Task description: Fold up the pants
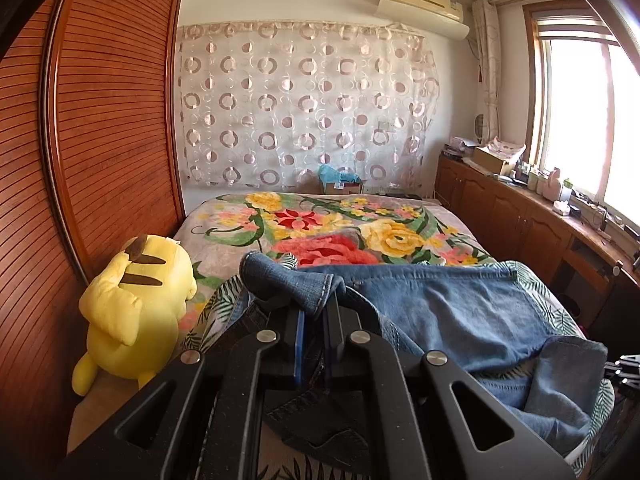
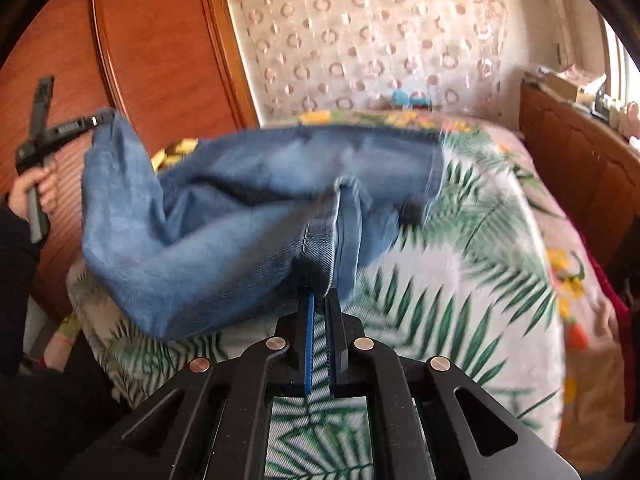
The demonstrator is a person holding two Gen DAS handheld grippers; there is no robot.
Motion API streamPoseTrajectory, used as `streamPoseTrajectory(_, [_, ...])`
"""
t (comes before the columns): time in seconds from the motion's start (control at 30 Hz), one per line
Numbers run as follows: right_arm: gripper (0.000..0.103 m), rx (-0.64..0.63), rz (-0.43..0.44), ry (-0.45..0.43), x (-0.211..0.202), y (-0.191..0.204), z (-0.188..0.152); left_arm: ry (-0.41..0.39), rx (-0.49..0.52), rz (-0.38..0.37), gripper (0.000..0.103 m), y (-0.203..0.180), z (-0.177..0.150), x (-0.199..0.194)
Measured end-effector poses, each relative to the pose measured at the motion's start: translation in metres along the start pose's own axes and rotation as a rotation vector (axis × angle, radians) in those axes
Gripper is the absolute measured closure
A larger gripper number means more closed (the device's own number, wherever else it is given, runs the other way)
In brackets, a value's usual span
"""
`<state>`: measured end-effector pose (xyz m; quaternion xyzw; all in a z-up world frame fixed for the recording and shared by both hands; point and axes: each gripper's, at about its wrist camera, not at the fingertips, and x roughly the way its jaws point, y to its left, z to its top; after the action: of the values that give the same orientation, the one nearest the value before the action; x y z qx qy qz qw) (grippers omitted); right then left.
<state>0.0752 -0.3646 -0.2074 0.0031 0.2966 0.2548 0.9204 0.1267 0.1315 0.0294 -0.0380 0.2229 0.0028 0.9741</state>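
The right gripper (image 2: 318, 300) is clamped on a stitched hem of the blue jeans (image 2: 224, 216), which stretch away ahead and to its left. Far to its left, the left gripper (image 2: 96, 120), held by a hand (image 2: 34, 194), pinches another edge. Beneath lies the leaf-print bed cover (image 2: 440, 300).

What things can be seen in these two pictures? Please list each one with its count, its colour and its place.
jeans: one, blue, on the bed, pinched by both grippers
leaf-print cloth: one, white and green, under the jeans
floral blanket: one, multicoloured, on the far half of the bed
plush toy: one, yellow, left bed edge beside the wardrobe
wardrobe: one, brown, left
curtain: one, pale with circles, back wall
air conditioner: one, cream, upper wall
cabinets: one row, brown, under the window
left gripper: black, shut on jeans
right gripper: black, shut on jeans
hand: one, holding the left gripper
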Motion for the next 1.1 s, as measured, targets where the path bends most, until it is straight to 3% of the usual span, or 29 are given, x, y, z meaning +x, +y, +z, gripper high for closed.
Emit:
streamPoseTrajectory(0.2, [0.099, -0.004, -0.045, -0.132, -0.027, -0.015, 0.044, -0.009, -0.014, -0.001, 0.095, 0.008, 0.019, 0.013])
streamPoseTrajectory(0.5, [0.099, -0.028, -0.125, -0.226, -0.032, -0.025, 0.093, -0.002, -0.064, 0.007, 0.095, 0.025, 0.045, 0.049])
streamPoseTrajectory(0.83, [0.099, -0.032, -0.203, -0.256, 0.001, -0.013, 0.127, 0.01, -0.1, 0.008, 0.095, 0.027, 0.071, 0.099])
streamPoseTrajectory(1.1, [0.099, -0.033, -0.261, -0.205, 0.045, -0.013, 0.153, 0.07, -0.093, 0.001, 0.095, 0.023, 0.07, 0.151])
